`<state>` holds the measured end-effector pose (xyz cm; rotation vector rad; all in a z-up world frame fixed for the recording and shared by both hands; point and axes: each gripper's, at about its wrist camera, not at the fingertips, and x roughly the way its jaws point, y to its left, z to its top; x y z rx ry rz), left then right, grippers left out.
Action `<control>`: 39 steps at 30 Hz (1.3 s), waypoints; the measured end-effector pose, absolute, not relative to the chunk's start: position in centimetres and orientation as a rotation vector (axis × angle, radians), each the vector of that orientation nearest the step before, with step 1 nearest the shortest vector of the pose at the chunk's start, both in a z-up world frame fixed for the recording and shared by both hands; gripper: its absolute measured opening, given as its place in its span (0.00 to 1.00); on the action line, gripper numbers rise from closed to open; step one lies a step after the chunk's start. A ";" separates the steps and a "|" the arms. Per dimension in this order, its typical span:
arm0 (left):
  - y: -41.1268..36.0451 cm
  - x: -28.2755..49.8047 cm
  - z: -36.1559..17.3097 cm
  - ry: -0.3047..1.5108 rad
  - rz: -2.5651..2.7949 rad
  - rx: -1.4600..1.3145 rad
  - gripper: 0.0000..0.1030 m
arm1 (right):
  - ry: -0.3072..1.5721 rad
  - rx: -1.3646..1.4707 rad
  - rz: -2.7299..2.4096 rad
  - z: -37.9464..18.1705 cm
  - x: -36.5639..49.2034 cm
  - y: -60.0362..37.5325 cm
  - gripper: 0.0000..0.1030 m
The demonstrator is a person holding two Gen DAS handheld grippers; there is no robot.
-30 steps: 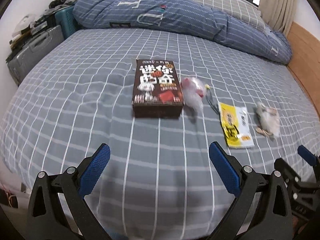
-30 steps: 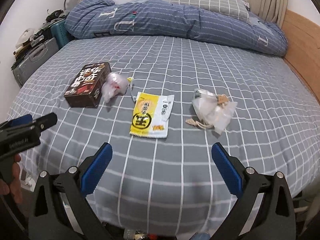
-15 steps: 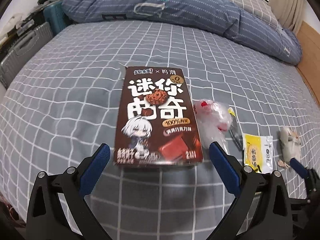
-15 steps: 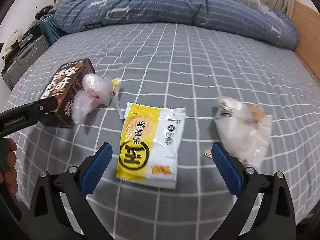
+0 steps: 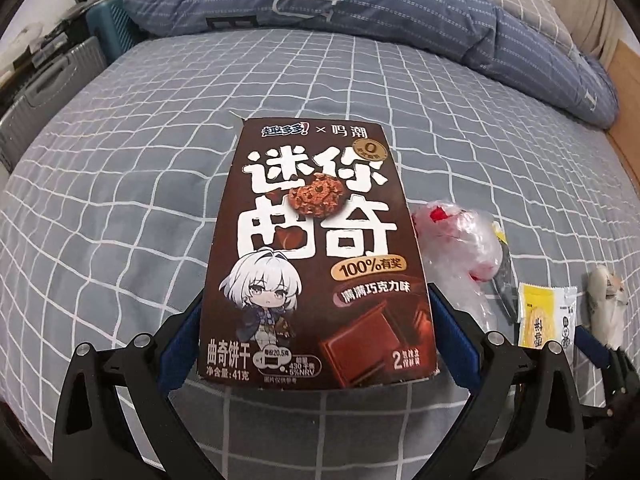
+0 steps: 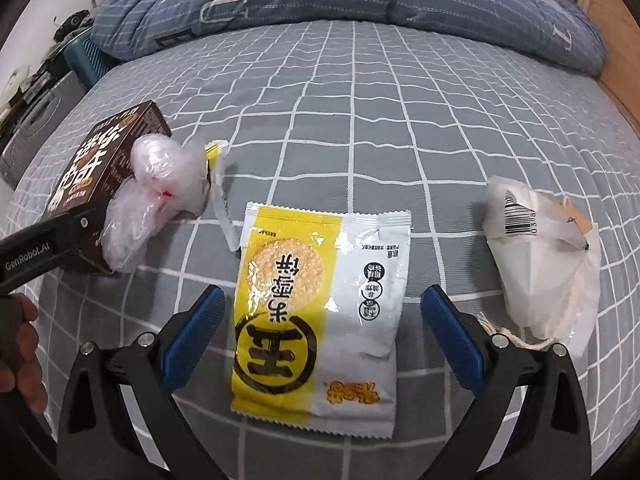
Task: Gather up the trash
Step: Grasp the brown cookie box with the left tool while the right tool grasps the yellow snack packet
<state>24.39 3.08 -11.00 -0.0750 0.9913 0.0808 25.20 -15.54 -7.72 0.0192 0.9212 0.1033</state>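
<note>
Brown cookie box — between the left gripper's wide jaws. Yellow snack packet — between the right gripper's wide jaws, ungripped.

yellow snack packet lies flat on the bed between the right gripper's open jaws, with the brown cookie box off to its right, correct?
Not quite: the brown cookie box is off to the left of the yellow snack packet, as the right wrist view shows. The rest holds: the packet lies flat on the bed between the open jaws of the right gripper.
</note>
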 end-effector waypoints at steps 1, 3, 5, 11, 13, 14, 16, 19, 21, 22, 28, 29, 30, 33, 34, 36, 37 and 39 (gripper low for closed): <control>3.1 24.5 -11.1 0.992 0.082 -0.080 0.94 | 0.925 0.020 0.098 -7.8 25.3 -15.5 0.87; 3.3 24.6 -11.3 0.994 0.086 -0.088 0.88 | 0.928 0.017 0.095 -7.9 25.4 -15.2 0.83; 3.4 24.5 -11.4 0.995 0.087 -0.096 0.87 | 0.927 0.009 0.083 -7.9 25.4 -15.1 0.73; 3.3 24.4 -11.3 0.976 0.075 -0.099 0.86 | 0.934 -0.028 0.090 -7.9 25.7 -14.8 0.50; 3.2 24.2 -11.3 0.969 0.073 -0.094 0.86 | 0.938 -0.024 0.109 -7.9 25.8 -15.0 0.40; 3.2 24.1 -11.3 0.966 0.073 -0.092 0.86 | 0.939 -0.025 0.114 -7.9 25.7 -15.0 0.37; 3.3 24.0 -11.3 0.961 0.073 -0.097 0.86 | 0.939 -0.026 0.118 -7.8 25.7 -15.1 0.35; 3.3 23.9 -11.4 0.950 0.071 -0.096 0.86 | 0.932 -0.025 0.115 -7.5 25.6 -15.0 0.34; 3.3 23.8 -11.4 0.940 0.068 -0.092 0.86 | 0.928 -0.018 0.114 -7.3 25.5 -15.0 0.34; 3.4 23.7 -11.4 0.935 0.069 -0.091 0.86 | 0.925 -0.015 0.115 -7.1 25.4 -15.0 0.34; 3.5 23.0 -11.1 0.920 0.067 -0.093 0.86 | 0.898 -0.008 0.109 -5.9 24.3 -15.1 0.34; 3.5 22.7 -10.9 0.919 0.065 -0.092 0.86 | 0.891 -0.006 0.104 -5.7 24.0 -15.2 0.34; 3.4 22.4 -10.7 0.919 0.063 -0.090 0.86 | 0.890 -0.003 0.103 -5.5 23.9 -15.3 0.34; 3.6 21.6 -10.0 0.913 0.063 -0.091 0.86 | 0.882 0.003 0.104 -4.9 23.3 -15.3 0.34; 3.7 21.2 -9.7 0.910 0.064 -0.093 0.86 | 0.879 0.004 0.103 -4.7 23.1 -15.4 0.34; 3.7 20.6 -9.4 0.905 0.062 -0.095 0.86 | 0.875 0.011 0.104 -4.2 22.6 -15.5 0.34; 3.6 20.2 -9.3 0.906 0.057 -0.098 0.86 | 0.872 0.011 0.102 -4.0 22.4 -15.5 0.34; 3.5 19.3 -9.1 0.895 0.048 -0.094 0.86 | 0.865 0.016 0.102 -3.4 21.7 -15.6 0.34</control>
